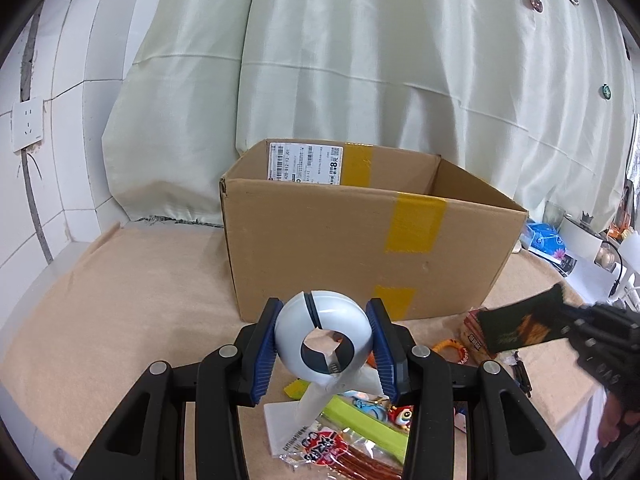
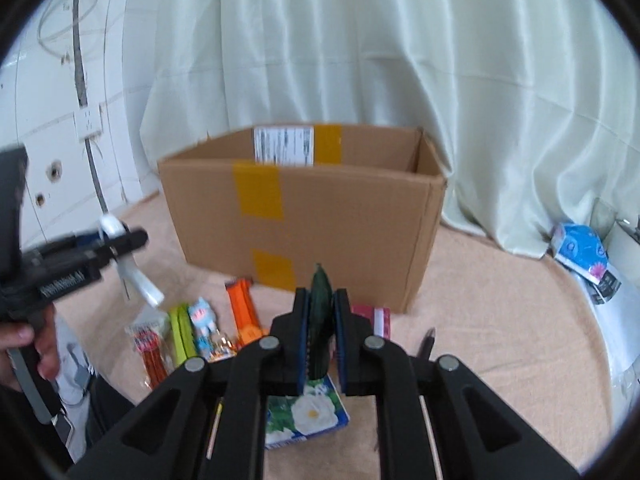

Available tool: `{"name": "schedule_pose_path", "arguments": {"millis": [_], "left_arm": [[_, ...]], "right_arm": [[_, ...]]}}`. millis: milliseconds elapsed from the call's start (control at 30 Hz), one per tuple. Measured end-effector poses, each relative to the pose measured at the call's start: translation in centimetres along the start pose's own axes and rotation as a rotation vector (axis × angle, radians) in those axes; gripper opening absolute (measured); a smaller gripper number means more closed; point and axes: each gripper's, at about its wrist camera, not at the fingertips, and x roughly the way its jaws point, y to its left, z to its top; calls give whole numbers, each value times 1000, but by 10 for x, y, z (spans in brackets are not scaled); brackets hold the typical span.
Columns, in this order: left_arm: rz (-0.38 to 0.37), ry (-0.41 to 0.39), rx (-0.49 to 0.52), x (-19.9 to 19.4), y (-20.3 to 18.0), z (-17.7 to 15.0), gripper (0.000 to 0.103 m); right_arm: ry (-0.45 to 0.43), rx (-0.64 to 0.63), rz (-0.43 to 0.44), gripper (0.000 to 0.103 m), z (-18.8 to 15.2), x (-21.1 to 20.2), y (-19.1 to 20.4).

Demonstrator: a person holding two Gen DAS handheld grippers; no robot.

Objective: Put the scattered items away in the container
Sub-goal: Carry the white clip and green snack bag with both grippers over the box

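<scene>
- Nearest me, my left gripper [image 1: 326, 354] has its jaws clamped on a glossy white ring-shaped gadget [image 1: 320, 334]; its smooth rounded shell could squirt out of the ribbed blue pads [image 1: 266, 354].
- My right gripper [image 2: 320, 334] has its jaws clenched on a thin dark packet [image 2: 321, 322], held edge-on; the flat foil looks slippery and may slide free.
- Scattered snacks [image 2: 186, 334] in crinkly wrappers lie on the worktop [image 1: 120, 300] just in front of the cardboard box [image 1: 360, 240].
- The box, open-topped and patched with yellow tape, stands ahead; clipping its near wall could shove it.
</scene>
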Motion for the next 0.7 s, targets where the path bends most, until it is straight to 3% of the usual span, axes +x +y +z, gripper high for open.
{"name": "schedule_pose_path", "arguments": {"millis": [267, 700], "left_arm": [[-7, 14, 5, 0, -4, -6, 44], [-6, 25, -7, 9, 3, -7, 44]], "right_arm": [[109, -16, 48, 14, -18, 32, 3], [156, -24, 52, 15, -28, 51, 7]]}}
